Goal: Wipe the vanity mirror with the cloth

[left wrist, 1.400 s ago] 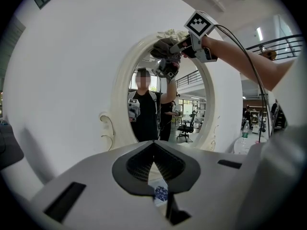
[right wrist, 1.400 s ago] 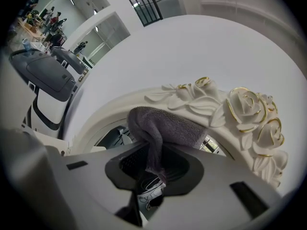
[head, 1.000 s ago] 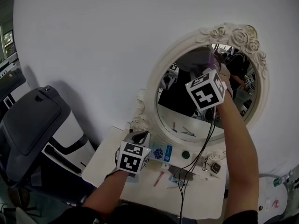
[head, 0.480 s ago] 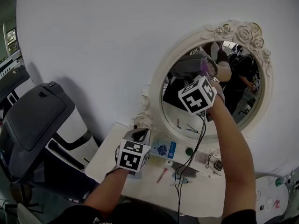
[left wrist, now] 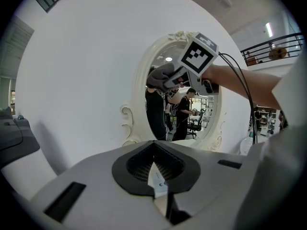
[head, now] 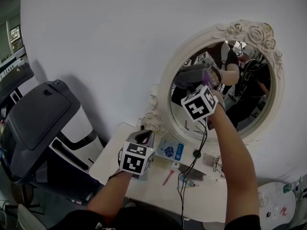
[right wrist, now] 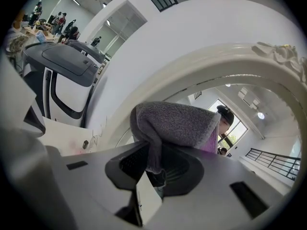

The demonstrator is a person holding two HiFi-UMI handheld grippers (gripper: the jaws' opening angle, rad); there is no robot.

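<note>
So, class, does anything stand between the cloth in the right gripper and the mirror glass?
Nothing visible does. The cloth, clamped in the right gripper, sits right at the mirror glass, near its left edge.

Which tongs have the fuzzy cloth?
The right tongs, raised at the mirror, pinch the grey-purple cloth. The left tongs hold nothing, down low.

We can read no words, numbers or brand names anywhere. The white plastic cube [head: 136,159] on the left gripper [head: 144,138] and its twin [head: 198,104] on the right gripper [head: 204,79] carry only black square patterns, no letters. Print on the small blue-and-white card [head: 169,151] on the white table [head: 158,191] is too small to read.
</note>
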